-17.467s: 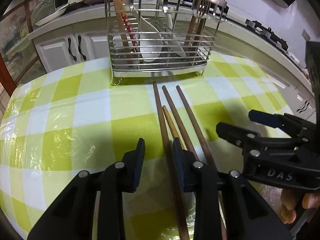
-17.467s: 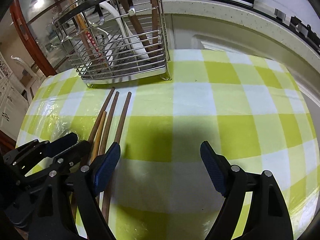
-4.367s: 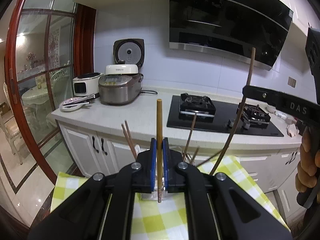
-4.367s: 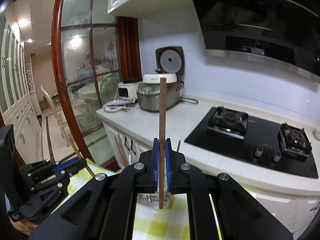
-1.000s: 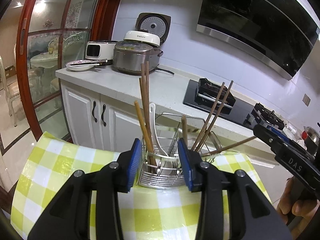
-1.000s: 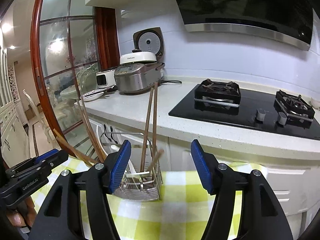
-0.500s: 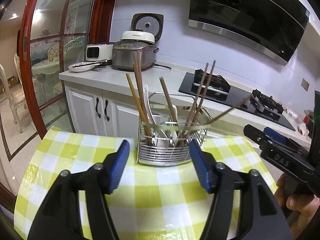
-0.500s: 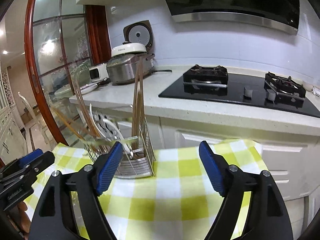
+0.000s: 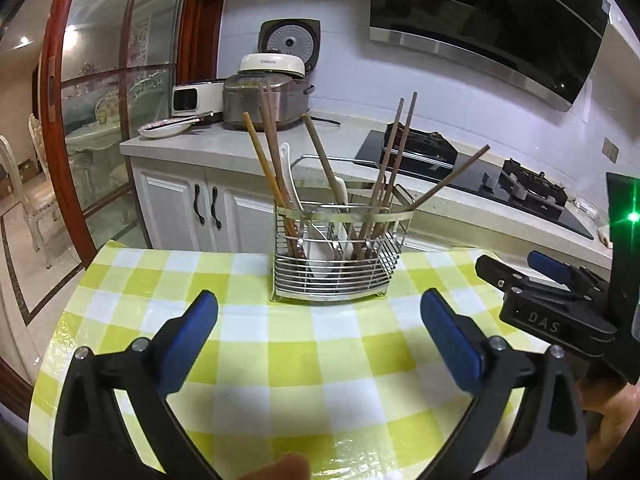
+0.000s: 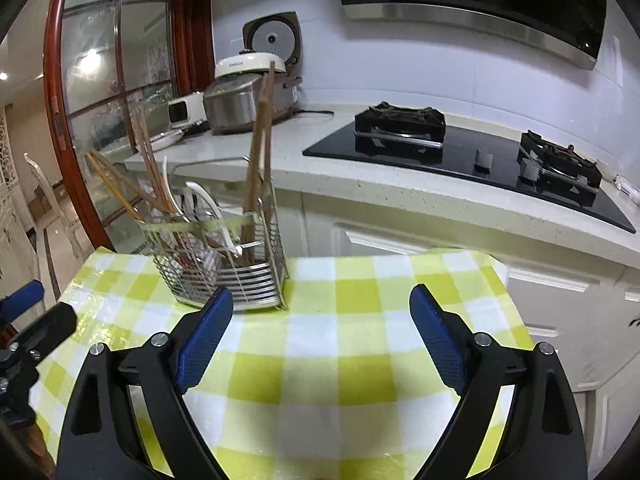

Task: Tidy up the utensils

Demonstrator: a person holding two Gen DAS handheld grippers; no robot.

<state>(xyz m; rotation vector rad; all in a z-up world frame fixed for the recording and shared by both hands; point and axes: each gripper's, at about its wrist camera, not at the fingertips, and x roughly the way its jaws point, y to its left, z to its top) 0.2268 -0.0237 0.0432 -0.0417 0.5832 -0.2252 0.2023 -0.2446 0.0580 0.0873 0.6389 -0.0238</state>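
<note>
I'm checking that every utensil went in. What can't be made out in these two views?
- Left wrist view: the tablecloth near the camera lies behind the left hand-held gripper.
- Right wrist view: the rack is motion-blurred, so its chopsticks cannot be counted.
- Both views: the table's near edge is cut off.

Shiny metal wire caddy (image 9: 334, 264), matt wooden chopsticks (image 9: 394, 160), glossy plastic-covered checked tablecloth (image 9: 280, 360).
</note>
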